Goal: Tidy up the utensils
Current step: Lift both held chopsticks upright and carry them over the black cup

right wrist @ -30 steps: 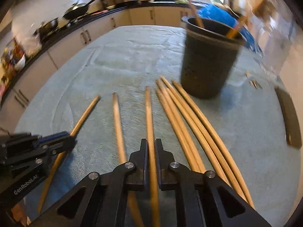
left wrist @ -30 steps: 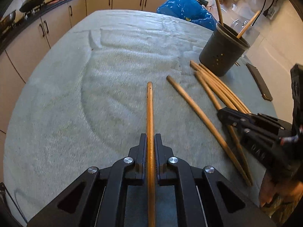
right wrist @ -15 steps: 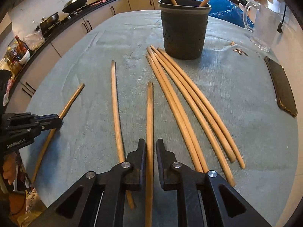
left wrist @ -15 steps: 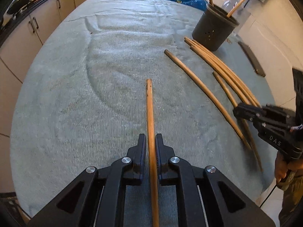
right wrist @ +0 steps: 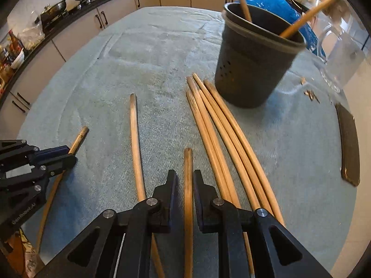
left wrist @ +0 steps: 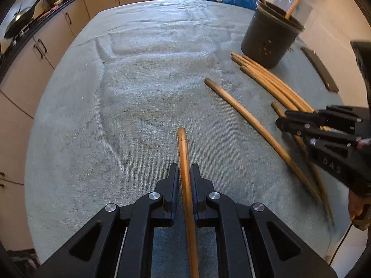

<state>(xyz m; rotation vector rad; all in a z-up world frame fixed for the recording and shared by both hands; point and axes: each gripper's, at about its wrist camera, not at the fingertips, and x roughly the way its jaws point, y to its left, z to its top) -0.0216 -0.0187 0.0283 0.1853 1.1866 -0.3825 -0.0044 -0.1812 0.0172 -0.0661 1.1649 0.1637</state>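
My left gripper (left wrist: 184, 170) is shut on a wooden chopstick (left wrist: 184, 153) that points forward over the grey cloth. My right gripper (right wrist: 184, 176) is shut on another wooden chopstick (right wrist: 187, 162). A black perforated holder (right wrist: 252, 62) stands ahead of the right gripper with two chopsticks (right wrist: 308, 14) in it; it also shows in the left wrist view (left wrist: 269, 39). Several chopsticks (right wrist: 222, 125) lie bundled beside the holder, and one loose chopstick (right wrist: 135, 139) lies to their left. The right gripper shows in the left wrist view (left wrist: 285, 120), the left gripper in the right wrist view (right wrist: 67, 156).
A grey cloth (left wrist: 129, 88) covers the table. A dark flat slab (right wrist: 349, 143) lies at the right edge. A clear jug (right wrist: 340, 53) and a blue bag (right wrist: 276, 2) stand behind the holder. Kitchen cabinets (right wrist: 76, 37) with pans run along the left.
Both grippers have moved forward toward the holder with their chopsticks held. The holder looks larger and closer in both views.
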